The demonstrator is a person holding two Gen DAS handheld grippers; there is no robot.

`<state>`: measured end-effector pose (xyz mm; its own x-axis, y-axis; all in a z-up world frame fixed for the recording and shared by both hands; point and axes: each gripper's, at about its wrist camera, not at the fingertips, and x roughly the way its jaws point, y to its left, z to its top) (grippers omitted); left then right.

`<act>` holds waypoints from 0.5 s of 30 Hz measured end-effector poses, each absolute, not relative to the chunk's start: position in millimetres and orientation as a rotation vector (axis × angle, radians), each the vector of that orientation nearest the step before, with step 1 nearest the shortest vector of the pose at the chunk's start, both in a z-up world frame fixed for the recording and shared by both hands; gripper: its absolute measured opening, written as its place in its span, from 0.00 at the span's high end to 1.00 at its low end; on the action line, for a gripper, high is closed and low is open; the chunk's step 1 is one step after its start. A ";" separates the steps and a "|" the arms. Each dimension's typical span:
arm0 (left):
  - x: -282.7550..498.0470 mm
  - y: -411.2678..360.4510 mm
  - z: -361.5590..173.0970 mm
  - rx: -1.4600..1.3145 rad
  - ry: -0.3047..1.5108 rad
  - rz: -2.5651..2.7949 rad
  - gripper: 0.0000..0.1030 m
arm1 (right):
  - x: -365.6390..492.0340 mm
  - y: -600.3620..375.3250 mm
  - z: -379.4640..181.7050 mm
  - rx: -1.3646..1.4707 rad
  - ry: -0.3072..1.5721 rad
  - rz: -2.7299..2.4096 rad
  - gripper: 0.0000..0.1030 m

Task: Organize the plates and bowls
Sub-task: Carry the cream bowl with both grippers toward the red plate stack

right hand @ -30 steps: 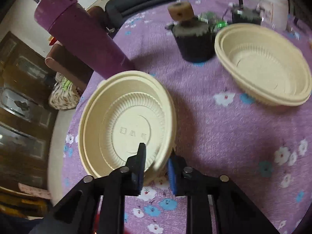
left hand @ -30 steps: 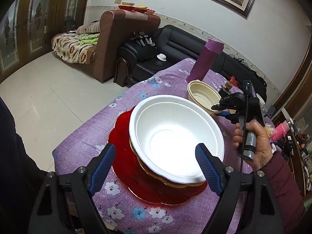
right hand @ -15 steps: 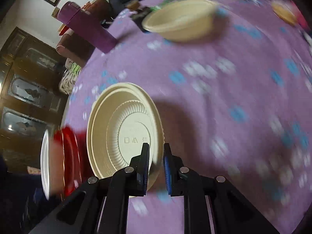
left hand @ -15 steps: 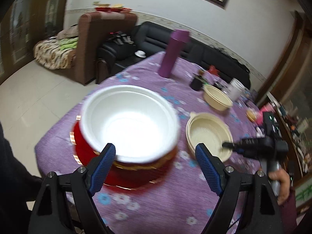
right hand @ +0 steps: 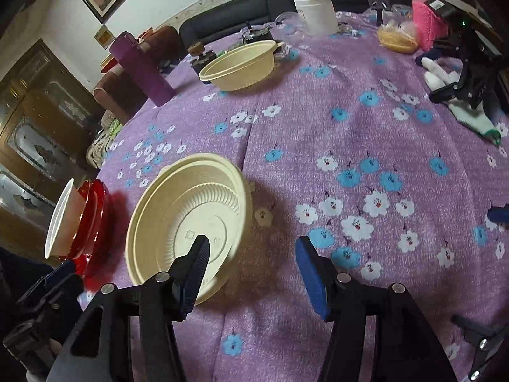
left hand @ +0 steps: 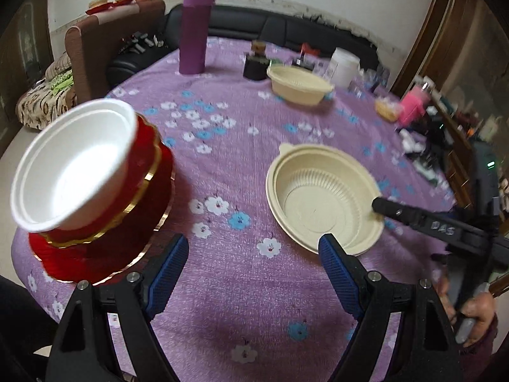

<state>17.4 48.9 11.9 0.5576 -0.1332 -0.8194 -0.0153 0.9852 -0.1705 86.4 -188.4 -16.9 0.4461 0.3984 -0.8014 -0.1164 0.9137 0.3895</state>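
To the far left of the left gripper [left hand: 251, 273], the white foam bowl [left hand: 73, 168] sits nested on a stack of red, gold-rimmed plates [left hand: 127, 222] at the edge of the purple flowered tablecloth [left hand: 248, 146]; that stack looks like the gathering point for the task. The left gripper hangs above the cloth with its 2 blue-padded fingers spread wide and nothing between them, the stack off its left finger and the near beige ribbed bowl [left hand: 321, 200] just beyond its right finger. In the right wrist view the right gripper [right hand: 254, 270] is also spread apart and empty, with its left finger [right hand: 194, 270] hanging over the inside of that beige bowl while its right finger stands over bare cloth; whether the finger touches the bowl's wall cannot be told from these views. The bowl appears to rest on the table, close beside the red plates, so the step in hand is probably either a fresh grasp on its rim or a hand-over toward the stack. To do it well, 1 finger should go inside the rim and 1 outside, the pinch taken on the near wall, and the bowl kept level, since thin plastic of this kind is likely to flex and slip. Farther ahead and to the right, a second beige bowl [right hand: 238, 63] waits near the purple tumbler [right hand: 140, 67] and the white jar [right hand: 315, 12], well apart from both tools.
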 end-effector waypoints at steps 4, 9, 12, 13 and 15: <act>39.6 35.6 -0.5 -0.160 1.016 -0.077 0.19 | 86.7 -186.8 -24.6 0.304 1.057 0.344 0.41; 70.0 21.7 -14.5 -0.129 1.042 -0.065 0.38 | 87.1 -181.5 -32.4 0.280 1.054 0.338 0.41; 83.0 17.6 -26.7 -0.119 1.080 -0.055 0.56 | 83.6 -182.3 -34.9 0.274 1.047 0.351 0.43; 84.9 17.2 -29.8 -0.119 1.086 -0.056 0.57 | 82.8 -182.0 -35.2 0.270 1.043 0.352 0.46; 88.0 16.4 -36.6 -0.124 1.100 -0.051 0.60 | 82.7 -180.8 -35.8 0.269 1.039 0.359 0.52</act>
